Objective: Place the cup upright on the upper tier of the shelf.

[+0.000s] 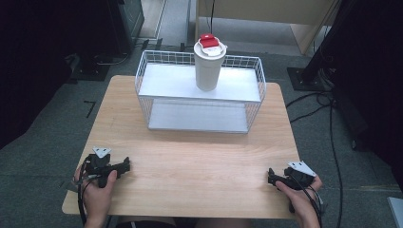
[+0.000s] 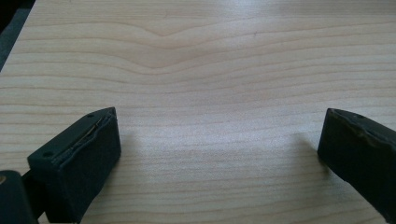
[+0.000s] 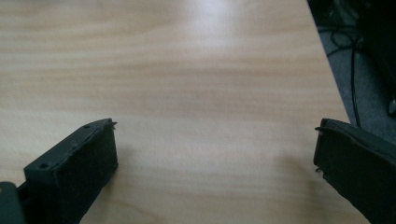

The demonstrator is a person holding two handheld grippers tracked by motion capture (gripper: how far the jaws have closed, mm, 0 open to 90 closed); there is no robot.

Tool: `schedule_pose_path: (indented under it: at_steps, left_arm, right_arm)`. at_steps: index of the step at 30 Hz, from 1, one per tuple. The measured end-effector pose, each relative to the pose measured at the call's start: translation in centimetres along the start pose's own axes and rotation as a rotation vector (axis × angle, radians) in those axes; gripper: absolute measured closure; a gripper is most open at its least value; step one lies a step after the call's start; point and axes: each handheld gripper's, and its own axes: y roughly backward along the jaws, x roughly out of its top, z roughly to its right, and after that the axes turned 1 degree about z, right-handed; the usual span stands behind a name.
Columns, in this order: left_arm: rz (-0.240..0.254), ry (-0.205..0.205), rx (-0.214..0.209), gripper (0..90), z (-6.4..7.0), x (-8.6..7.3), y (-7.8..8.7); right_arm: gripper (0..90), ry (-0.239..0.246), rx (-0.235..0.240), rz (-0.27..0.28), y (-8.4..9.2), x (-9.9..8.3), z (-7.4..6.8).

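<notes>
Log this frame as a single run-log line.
left gripper: open, resting on table | right gripper: open, on table | cup: upright on wire rack, untouched

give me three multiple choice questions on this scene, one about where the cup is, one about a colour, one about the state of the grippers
1. Where does the white cup stand?
A. on the top shelf of the wire rack
B. on the lower shelf
C. on the bare table

2. What colour is the flap on the cup's lid?
A. blue
B. red
C. green

3. How do the left gripper and right gripper stand?
A. both shut on the cup
B. one open, one shut
C. both open and empty

Answers:
1 A, the high view shows the cup upright on the upper white shelf.
2 B, a red flap tops the white lid.
3 C, each gripper view shows jaws wide apart over bare wood.
</notes>
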Motion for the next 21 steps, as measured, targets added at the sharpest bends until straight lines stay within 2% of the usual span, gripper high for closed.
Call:
schedule_pose_path:
  at_steps: [4, 6, 11, 15, 21]
  left_arm:
    - [0.0, 0.0, 0.0, 0.0, 0.0, 0.0, 0.0]
    - [0.0, 0.0, 0.0, 0.0, 0.0, 0.0, 0.0]
    - [0.0, 0.0, 0.0, 0.0, 0.0, 0.0, 0.0]
    - [0.0, 0.0, 0.0, 0.0, 0.0, 0.0, 0.0]
    - [0.0, 0.0, 0.0, 0.0, 0.0, 0.0, 0.0]
  right_arm:
    - [0.0, -0.036, 0.018, -0.011, 0.1, -0.2, 0.6]
    - [0.5, -0.044, 0.044, -0.02, 0.2, -0.3, 1.0]
    - [6.8, -0.015, 0.083, -0.004, 0.7, -0.8, 1.5]
    - [6.9, -0.003, 0.094, -0.004, 0.8, -0.8, 1.6]
    - [6.8, -0.01, 0.084, -0.002, 1.0, -1.1, 1.9]
